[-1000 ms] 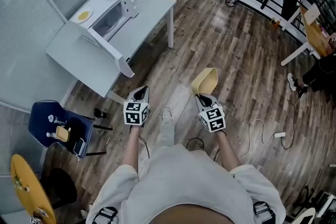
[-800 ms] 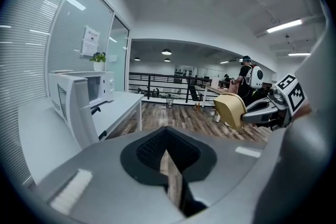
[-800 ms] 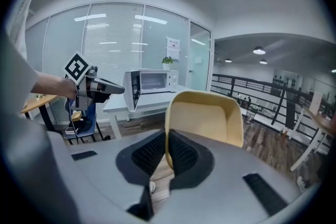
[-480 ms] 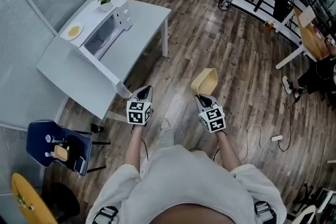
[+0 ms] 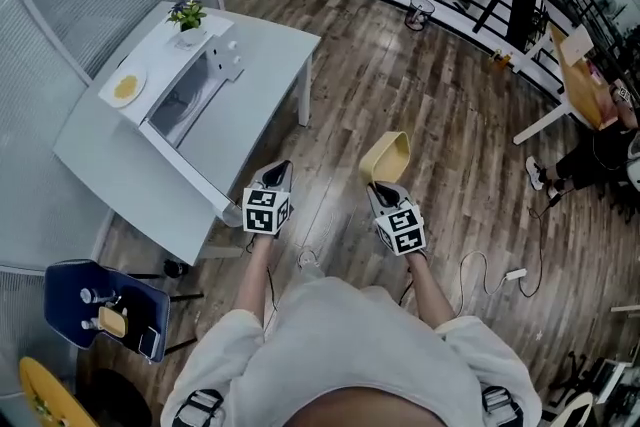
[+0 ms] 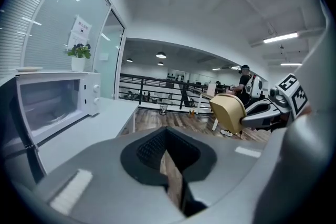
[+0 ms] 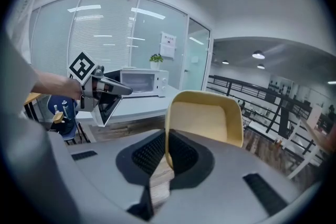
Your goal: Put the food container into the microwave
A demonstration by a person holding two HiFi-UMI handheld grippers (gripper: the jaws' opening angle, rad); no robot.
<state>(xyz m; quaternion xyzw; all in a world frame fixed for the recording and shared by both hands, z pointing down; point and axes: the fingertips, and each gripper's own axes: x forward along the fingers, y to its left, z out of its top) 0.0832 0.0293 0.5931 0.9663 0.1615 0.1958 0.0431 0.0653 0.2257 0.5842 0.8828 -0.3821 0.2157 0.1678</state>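
Head view is showing the person standing on the wooden floor (image 5: 450,105) with both arms reaching forward, one tool in each hand. The right tool (image 5: 378,187) is clenching on the rim of a yellow food container (image 5: 390,155), carrying it in the air above the floor with its open side tilting towards the person. Right gripper view is confirming this grip: one thin wall of the container is sitting between the two pads, and the rest of it is rising above and to the right of the jaws.

The left tool (image 5: 282,169) is pointing forward just beside the near corner of the white tabletop (image 5: 250,65). Left gripper view is showing its jaws drawn almost together, with only a narrow slit of floor showing and nothing between them.

The microwave (image 5: 180,90) is standing on the tabletop, ahead and to the left of both tools, well apart from the container. A small potted plant (image 5: 187,13) and a plate (image 5: 125,87) with something yellow on it are resting on top of the microwave. A blue chair (image 5: 100,310) carrying a few small items is standing to the person's left, below the tabletop's near end in this view.
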